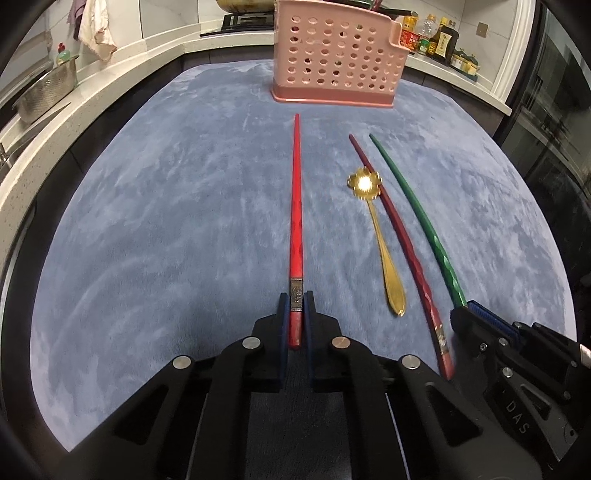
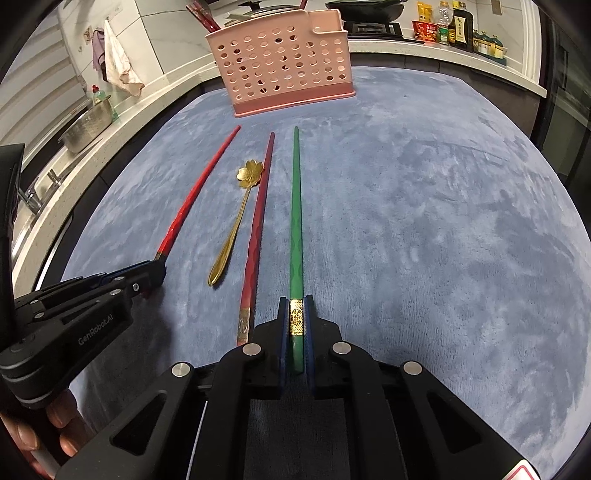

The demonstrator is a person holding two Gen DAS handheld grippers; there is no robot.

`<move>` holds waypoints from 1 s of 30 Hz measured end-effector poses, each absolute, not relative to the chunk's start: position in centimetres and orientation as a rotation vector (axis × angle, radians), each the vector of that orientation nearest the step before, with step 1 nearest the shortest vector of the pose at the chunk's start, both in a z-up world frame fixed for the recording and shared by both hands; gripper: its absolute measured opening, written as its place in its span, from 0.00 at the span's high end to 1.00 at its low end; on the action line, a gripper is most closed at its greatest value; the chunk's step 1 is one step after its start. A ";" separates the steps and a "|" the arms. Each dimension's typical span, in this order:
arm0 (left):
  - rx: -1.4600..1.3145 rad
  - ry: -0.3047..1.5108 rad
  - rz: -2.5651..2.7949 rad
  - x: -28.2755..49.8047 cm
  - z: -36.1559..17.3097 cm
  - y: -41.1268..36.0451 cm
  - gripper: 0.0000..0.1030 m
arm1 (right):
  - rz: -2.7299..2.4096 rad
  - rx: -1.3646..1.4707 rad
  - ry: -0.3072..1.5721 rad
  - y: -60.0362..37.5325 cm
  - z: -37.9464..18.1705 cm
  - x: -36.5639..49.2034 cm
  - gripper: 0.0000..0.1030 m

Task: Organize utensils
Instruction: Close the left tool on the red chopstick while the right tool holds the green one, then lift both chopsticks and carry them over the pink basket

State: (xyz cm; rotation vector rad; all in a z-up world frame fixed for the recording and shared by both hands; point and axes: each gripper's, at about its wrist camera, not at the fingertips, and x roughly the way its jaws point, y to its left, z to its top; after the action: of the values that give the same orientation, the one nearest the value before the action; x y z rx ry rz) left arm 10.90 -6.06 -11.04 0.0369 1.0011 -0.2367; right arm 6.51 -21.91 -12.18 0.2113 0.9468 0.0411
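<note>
A bright red chopstick [image 1: 296, 206] lies on the blue cloth, and my left gripper [image 1: 296, 301] is shut on its thick end. A green chopstick [image 2: 296, 221] lies to the right, with my right gripper [image 2: 296, 304] shut on its gold-banded end. Between them lie a dark red chopstick [image 1: 400, 240] and a gold spoon [image 1: 382, 240] with a flower-shaped bowl. The pink perforated utensil basket [image 1: 334, 55] stands upright at the far end of the cloth, with a few chopsticks in it. In the right wrist view the left gripper [image 2: 157, 267] shows at the left, on the red chopstick [image 2: 201, 192].
The blue cloth [image 1: 166, 221] covers the table. A white counter [image 1: 33, 144] curves around the left and back with a steel colander [image 1: 44, 92], hanging cloths [image 1: 94, 26] and sauce bottles [image 1: 430, 35]. A hand [image 2: 48, 435] shows at the lower left in the right wrist view.
</note>
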 end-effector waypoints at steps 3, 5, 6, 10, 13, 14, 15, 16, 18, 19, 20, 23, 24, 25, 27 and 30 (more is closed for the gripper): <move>0.036 0.979 -0.239 10.8 -9.9 -6.0 0.93 | 0.039 0.229 0.930 -22.4 -11.3 6.7 0.93; 0.030 0.969 -0.239 10.9 -9.2 -5.9 0.93 | 0.036 0.240 0.918 -22.6 -10.7 6.7 0.93; 0.029 0.963 -0.239 11.0 -8.8 -5.8 0.93 | 0.033 0.245 0.912 -22.8 -10.4 6.7 0.93; 0.021 0.932 -0.242 11.1 -7.1 -5.7 0.93 | 0.031 0.252 0.882 -23.2 -8.9 6.6 0.93; 0.010 0.910 -0.246 11.3 -5.7 -5.5 0.93 | 0.029 0.257 0.857 -23.5 -7.8 6.5 0.93; 0.007 0.900 -0.248 11.3 -5.1 -5.4 0.93 | 0.029 0.260 0.848 -23.5 -7.4 6.5 0.93; 0.005 0.894 -0.250 11.4 -4.8 -5.4 0.93 | 0.029 0.262 0.836 -23.7 -6.8 6.5 0.93; 0.002 0.887 -0.252 11.4 -4.3 -5.3 0.93 | 0.028 0.264 0.826 -23.8 -6.3 6.5 0.93; -0.007 0.868 -0.254 11.6 -3.1 -5.1 0.93 | 0.027 0.267 0.810 -24.0 -5.5 6.6 0.93; -0.010 0.860 -0.257 11.6 -2.7 -5.1 0.93 | 0.027 0.268 0.798 -24.1 -4.9 6.6 0.93; -0.011 0.854 -0.257 11.7 -2.3 -5.0 0.93 | 0.026 0.268 0.785 -24.2 -4.3 6.6 0.93; -0.022 0.830 -0.263 12.1 -0.6 -4.9 0.93 | 0.025 0.265 0.754 -24.6 -2.7 6.9 0.93; -0.024 0.818 -0.263 12.3 0.1 -4.8 0.93 | 0.024 0.264 0.742 -24.7 -2.0 7.1 0.93; -0.026 0.806 -0.264 12.5 0.8 -4.7 0.93 | 0.023 0.264 0.733 -24.9 -1.5 7.2 0.93; -0.030 0.789 -0.266 12.9 1.8 -4.6 0.93 | 0.023 0.261 0.712 -25.2 -0.3 7.6 0.93; -0.021 0.758 -0.265 13.6 3.7 -4.7 0.93 | 0.021 0.247 0.678 -25.6 1.8 8.5 0.93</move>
State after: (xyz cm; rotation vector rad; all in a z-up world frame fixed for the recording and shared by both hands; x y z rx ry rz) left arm 13.63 -4.72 3.71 -0.0206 0.7584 -0.2649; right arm 8.52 -25.65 1.80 0.2468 0.6778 0.0209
